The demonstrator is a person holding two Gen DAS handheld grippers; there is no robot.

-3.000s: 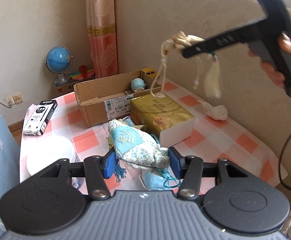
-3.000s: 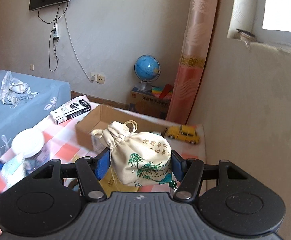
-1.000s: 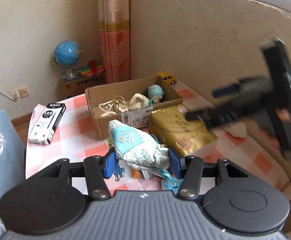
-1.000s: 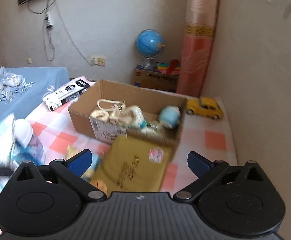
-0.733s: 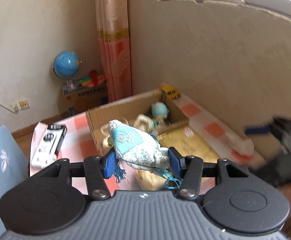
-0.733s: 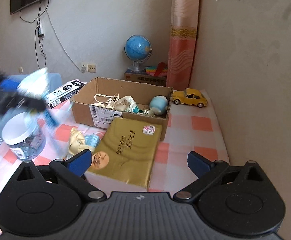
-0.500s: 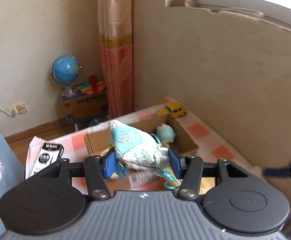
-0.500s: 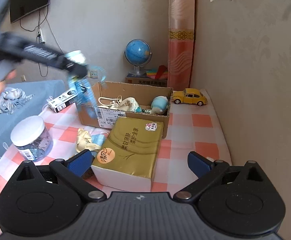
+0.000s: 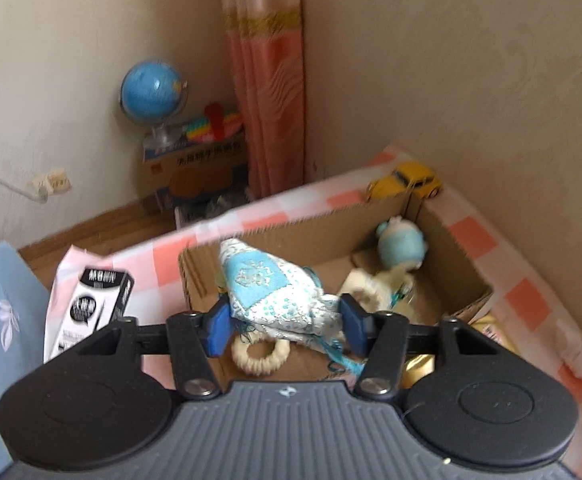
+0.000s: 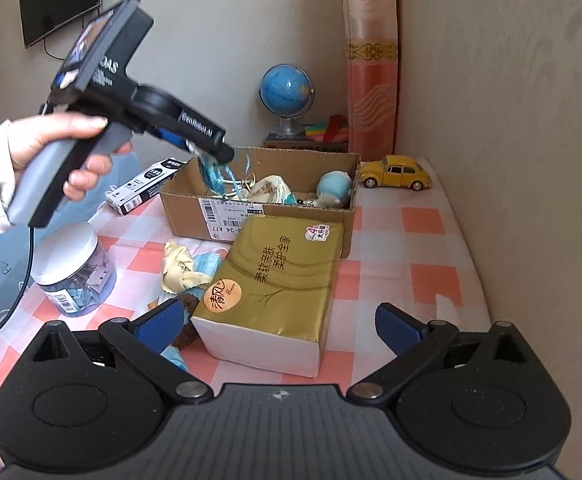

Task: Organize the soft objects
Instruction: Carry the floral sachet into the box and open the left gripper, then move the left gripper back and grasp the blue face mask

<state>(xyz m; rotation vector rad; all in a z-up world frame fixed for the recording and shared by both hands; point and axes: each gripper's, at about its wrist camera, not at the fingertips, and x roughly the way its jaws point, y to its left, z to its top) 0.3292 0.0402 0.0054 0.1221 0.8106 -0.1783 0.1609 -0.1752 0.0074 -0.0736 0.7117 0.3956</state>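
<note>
My left gripper [image 9: 285,322] is shut on a blue and white patchwork pouch [image 9: 269,288] and holds it over the left part of the open cardboard box [image 9: 457,264]. The box holds a cream drawstring bag [image 9: 375,286] and a light blue plush toy [image 9: 401,244]. In the right wrist view the left gripper [image 10: 211,146] hangs above the box [image 10: 275,216] with the pouch's blue tassels [image 10: 215,176] dangling. My right gripper [image 10: 279,318] is open and empty, low over the table. A yellow cloth [image 10: 177,266] and a blue face mask [image 10: 207,264] lie before the box.
A gold tissue pack [image 10: 279,280] lies in front of the box. A plastic jar [image 10: 73,268], a black and white carton [image 10: 147,186] and a yellow toy car [image 10: 397,172] stand on the checkered tablecloth [image 10: 419,264]. A white sock [image 9: 581,354] lies by the wall.
My left gripper has carried the pouch forward to above the box. My right gripper, earlier shut on the cream bag, let it go into the box, opened and drew back.
</note>
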